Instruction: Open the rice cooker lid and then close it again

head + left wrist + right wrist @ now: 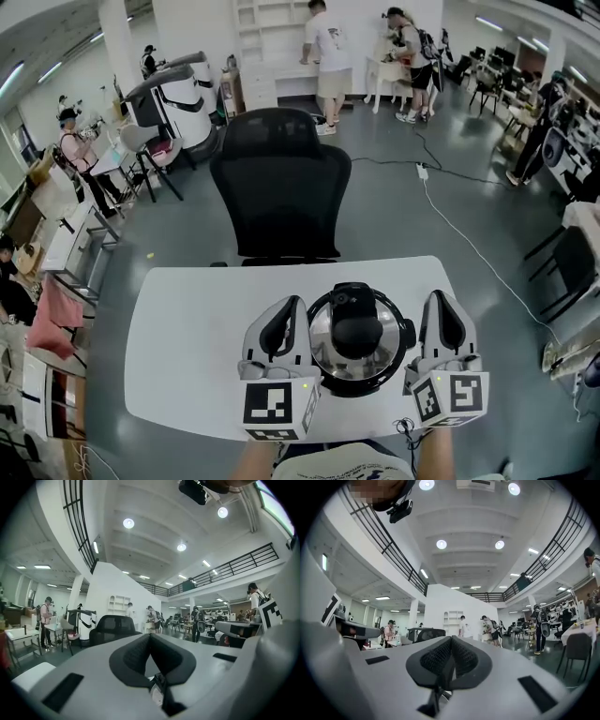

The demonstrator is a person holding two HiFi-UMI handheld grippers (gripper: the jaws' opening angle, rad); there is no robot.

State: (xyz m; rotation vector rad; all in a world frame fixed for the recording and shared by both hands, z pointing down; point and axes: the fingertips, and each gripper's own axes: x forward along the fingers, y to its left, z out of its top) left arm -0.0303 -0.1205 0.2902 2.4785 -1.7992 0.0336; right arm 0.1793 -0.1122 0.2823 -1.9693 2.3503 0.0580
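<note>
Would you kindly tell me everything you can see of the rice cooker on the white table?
The rice cooker is round, seen from above: a shiny metallic lid, apparently closed, inside a black rim, with a bulky black handle across its middle. It stands upright on the white table near the front edge, between the left gripper and right gripper, both shut and empty; neither visibly touches it.

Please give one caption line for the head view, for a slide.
Shut, empty left gripper and right gripper flank the closed rice cooker on a white table, black chair beyond.
</note>
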